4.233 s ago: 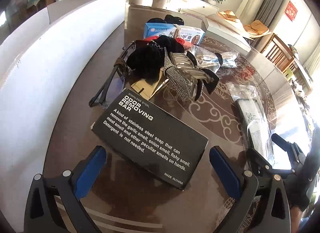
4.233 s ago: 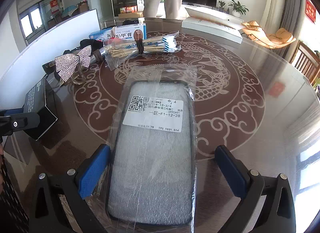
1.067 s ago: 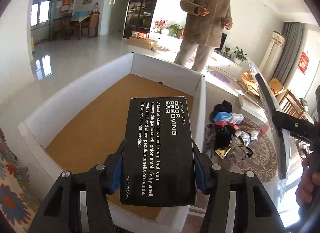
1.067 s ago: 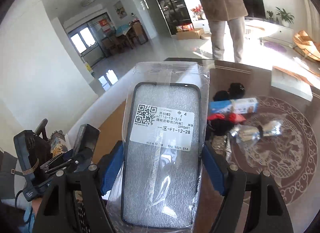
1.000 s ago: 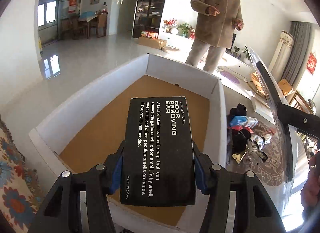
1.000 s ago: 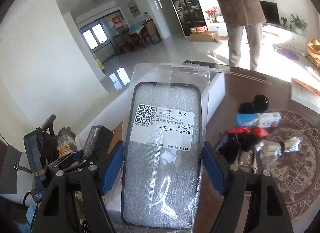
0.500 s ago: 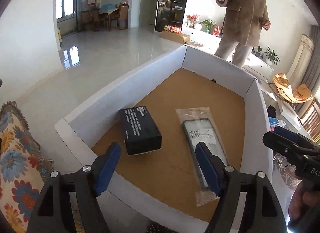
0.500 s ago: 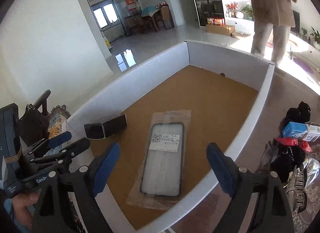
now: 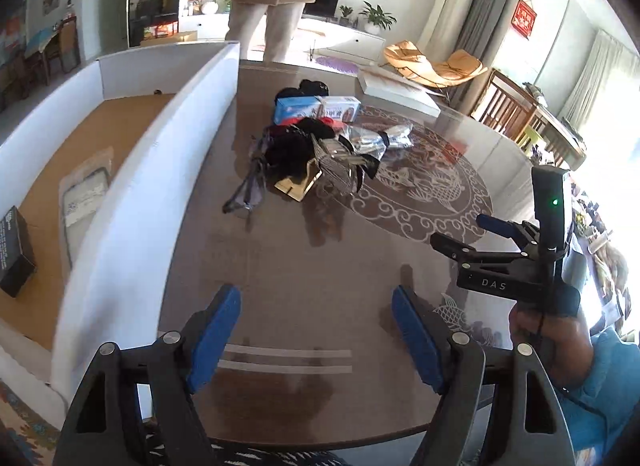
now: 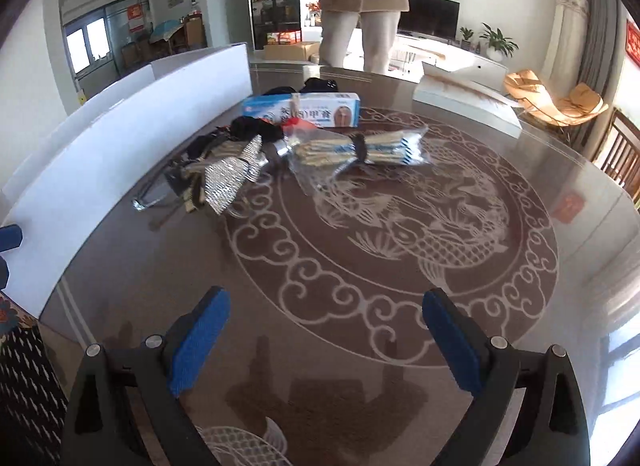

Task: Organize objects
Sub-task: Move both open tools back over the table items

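Observation:
Both grippers hang open and empty above the near edge of the round table. My left gripper point(image 9: 316, 306) sits beside the white cardboard box point(image 9: 132, 201); inside the box lie the black soap box point(image 9: 14, 250) and the bagged phone case point(image 9: 86, 189). My right gripper point(image 10: 326, 310) also shows in the left wrist view point(image 9: 486, 231). A pile lies mid-table: blue-white carton point(image 10: 304, 111), bagged sticks bundle point(image 10: 360, 151), sparkly bow clip point(image 10: 232, 177), black fabric items point(image 9: 296, 145), glasses point(image 9: 248, 189).
A person point(image 10: 360, 1) stands beyond the table's far edge. A flat white box point(image 10: 468, 103) lies at the back right. The table point(image 10: 400, 266) has a glass top with a dragon pattern. Chairs stand to the right.
Both grippers have swung from over the box back to the table. The soap box and phone case, released earlier, stay in the box.

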The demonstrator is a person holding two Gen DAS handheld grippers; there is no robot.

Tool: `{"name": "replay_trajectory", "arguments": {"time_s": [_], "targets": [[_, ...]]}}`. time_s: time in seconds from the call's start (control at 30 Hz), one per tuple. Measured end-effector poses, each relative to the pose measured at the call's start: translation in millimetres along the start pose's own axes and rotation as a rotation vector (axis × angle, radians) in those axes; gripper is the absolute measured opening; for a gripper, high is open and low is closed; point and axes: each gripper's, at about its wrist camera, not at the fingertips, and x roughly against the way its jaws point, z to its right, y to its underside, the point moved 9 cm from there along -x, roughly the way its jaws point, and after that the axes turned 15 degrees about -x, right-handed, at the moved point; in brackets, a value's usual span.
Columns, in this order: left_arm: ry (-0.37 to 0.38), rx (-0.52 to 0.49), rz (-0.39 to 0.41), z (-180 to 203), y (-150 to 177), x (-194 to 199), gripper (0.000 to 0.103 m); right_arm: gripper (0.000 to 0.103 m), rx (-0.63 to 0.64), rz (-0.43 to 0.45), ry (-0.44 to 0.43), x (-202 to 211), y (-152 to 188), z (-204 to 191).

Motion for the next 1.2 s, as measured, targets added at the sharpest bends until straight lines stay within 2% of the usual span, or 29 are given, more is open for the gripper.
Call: {"name": "replay_trajectory", "arguments": {"time_s": [0.1,0.17,0.27,0.33,0.37,0.43,1.2], "targets": [[-0.003,-0.007,-0.095,21.8,10.4,-43.2,0.078,0.098,-0.069,-0.030,0.044,-9.1,14.1,38.0],[0.000,0.006,-0.150,29.6,13.9,-64.8,0.077,0.099,-0.105,0.007,0.032,-1.3,11.8,43.0],[-0.057,-0.036,-0.135,36.3,5.8,-74.6,0.079,0.101,-0.092,-0.012,0.086,-5.1,14.0,40.3],[-0.108,-0.081,-0.134,37.4,4.9,-80.6,0.080,0.103,-0.090,-0.023,0.086,-6.7,13.8,38.4],[-0.146,-0.102,-0.138,36.0,6.3,-83.5,0.090,0.103,-0.098,-0.026,0.079,-6.3,14.6,39.6],[-0.150,-0.085,-0.151,31.3,9.3,-87.3,0.103,0.103,-0.096,-0.026,0.080,-5.7,14.7,39.3],[-0.163,-0.067,-0.138,26.6,4.8,-88.7,0.103,0.103,-0.097,-0.028,0.081,-5.4,15.8,40.4]]}}
